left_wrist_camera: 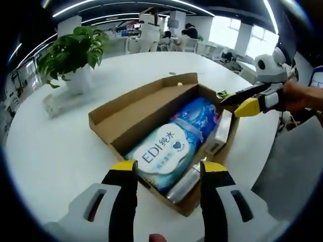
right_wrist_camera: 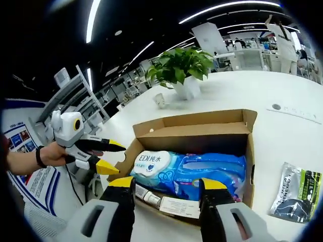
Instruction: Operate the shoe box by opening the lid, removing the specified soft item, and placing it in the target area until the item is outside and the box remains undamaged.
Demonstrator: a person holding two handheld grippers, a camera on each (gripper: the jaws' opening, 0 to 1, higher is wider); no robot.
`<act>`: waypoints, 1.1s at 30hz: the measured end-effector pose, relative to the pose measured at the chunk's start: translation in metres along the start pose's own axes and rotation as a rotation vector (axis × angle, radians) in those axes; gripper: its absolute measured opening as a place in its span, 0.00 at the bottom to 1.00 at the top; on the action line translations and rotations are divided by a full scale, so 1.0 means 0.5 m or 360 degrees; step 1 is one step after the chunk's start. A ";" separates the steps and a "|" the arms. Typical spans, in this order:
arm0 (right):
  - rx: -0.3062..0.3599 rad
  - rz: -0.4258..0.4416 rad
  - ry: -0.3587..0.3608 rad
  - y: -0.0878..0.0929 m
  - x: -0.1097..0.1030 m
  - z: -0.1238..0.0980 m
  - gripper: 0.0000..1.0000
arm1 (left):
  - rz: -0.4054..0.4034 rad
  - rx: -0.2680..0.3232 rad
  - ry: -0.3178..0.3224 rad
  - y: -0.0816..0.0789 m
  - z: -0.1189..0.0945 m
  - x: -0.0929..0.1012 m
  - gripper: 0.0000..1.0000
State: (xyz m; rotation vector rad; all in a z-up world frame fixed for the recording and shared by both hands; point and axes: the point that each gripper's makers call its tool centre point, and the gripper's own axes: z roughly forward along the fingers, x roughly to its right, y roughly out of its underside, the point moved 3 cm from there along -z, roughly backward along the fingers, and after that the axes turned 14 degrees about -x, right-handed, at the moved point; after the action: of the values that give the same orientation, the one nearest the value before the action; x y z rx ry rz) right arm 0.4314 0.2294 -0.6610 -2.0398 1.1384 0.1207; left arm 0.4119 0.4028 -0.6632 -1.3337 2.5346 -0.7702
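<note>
An open cardboard shoe box lies on the white table, its lid folded back. Inside it lies a soft blue-and-white wipes pack marked EDI, with a white carton and a silver tube beside it. My left gripper stands open just above the box's near end, nothing between its jaws. It also appears in the right gripper view as the left gripper, held in a hand beside the box. My right gripper is open at the box's edge, holding nothing.
A potted plant stands on the round white table beyond the box. A black-and-green sachet lies on the table beside the box. People and desks are far behind.
</note>
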 end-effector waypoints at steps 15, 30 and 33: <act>-0.0157 -0.0291 0.0028 -0.062 -0.028 0.053 0.50 | 0.0116 -0.0061 0.0010 -0.009 0.020 -0.022 0.51; -0.0429 -0.0691 0.0052 -0.079 -0.046 0.122 0.53 | 0.0226 -0.0112 0.0048 -0.013 0.043 -0.025 0.55; -0.0489 -0.0780 0.0053 -0.076 -0.044 0.134 0.54 | 0.0259 -0.0126 0.0048 -0.016 0.050 -0.027 0.55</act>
State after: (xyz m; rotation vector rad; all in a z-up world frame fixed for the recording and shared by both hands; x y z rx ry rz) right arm 0.4652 0.3001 -0.6757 -2.5439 0.6364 0.0154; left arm 0.4350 0.4007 -0.6812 -1.1272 2.6822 -0.6697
